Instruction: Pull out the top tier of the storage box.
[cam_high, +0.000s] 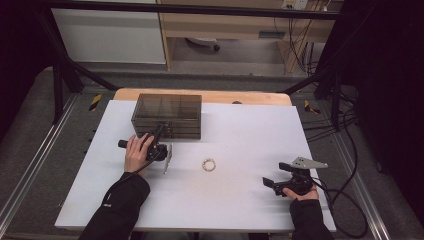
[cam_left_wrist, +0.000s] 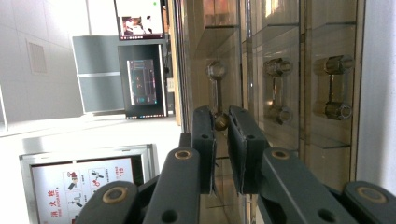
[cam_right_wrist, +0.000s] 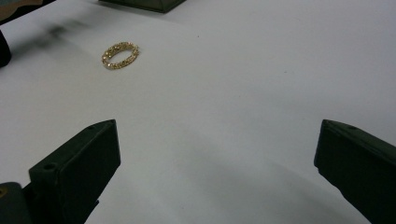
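1. We take the smoky drawer box (cam_high: 166, 115) at the far side of the white tabletop (cam_high: 240, 210) as our landmark; it is a translucent dark chest with small metal bar handles on its drawer fronts
2. We see the left tongs (cam_high: 159, 131) pressed up against the front face of the drawer box, with the person's left hand (cam_high: 137, 152) wrapped around the grip just in front of it
3. In the left gripper view the left tongs (cam_left_wrist: 221, 122) stand narrow, their black pads on either side of one end knob of a drawer handle (cam_left_wrist: 216, 95); the pads look to be touching or very nearly touching it, and we cannot tell how firmly they bite
4. Two more handles (cam_left_wrist: 276, 88) sit on the neighbouring drawer fronts, beside the one between the pads
5. We find the gold bracelet (cam_high: 208, 164) lying flat on the tabletop in front of the drawer box, a little to its right, apart from both tongs
6. The right tongs (cam_high: 270, 182) rest well in front and to the right of the drawer box, held by the right hand (cam_high: 300, 192), spread wide and holding nothing
7. In the right gripper view the bracelet (cam_right_wrist: 120, 55) lies beyond the wide jaws, with a corner of the drawer box (cam_right_wrist: 144, 4) behind it
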